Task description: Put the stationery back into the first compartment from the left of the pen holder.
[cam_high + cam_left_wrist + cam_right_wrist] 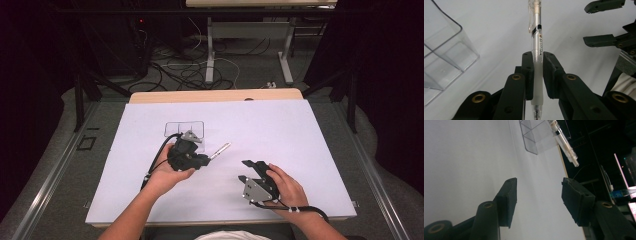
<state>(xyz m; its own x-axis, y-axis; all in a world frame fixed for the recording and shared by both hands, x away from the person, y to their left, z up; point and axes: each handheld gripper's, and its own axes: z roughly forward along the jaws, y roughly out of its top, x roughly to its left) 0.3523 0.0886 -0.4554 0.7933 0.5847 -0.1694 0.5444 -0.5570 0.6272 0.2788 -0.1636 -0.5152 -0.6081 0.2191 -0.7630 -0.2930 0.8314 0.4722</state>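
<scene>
A clear pen [220, 149] with a white grip sticks out to the right of my left gripper [204, 159], which is shut on it above the table. In the left gripper view the pen [537, 47] runs straight up between the two black jaws, which pinch its white grip. Just behind that hand stands a clear plastic box [184, 129]. My right gripper [245, 171] rests lower right on the table, open with nothing between its jaws. The right gripper view shows the pen [563, 142] and the clear box [537, 137] farther off.
The white table top [280, 130] has a wooden edge at the back. Beyond it, a dark floor with cables and table legs [210, 55]. In the left gripper view the other gripper's jaws [604, 40] sit to the right of the pen.
</scene>
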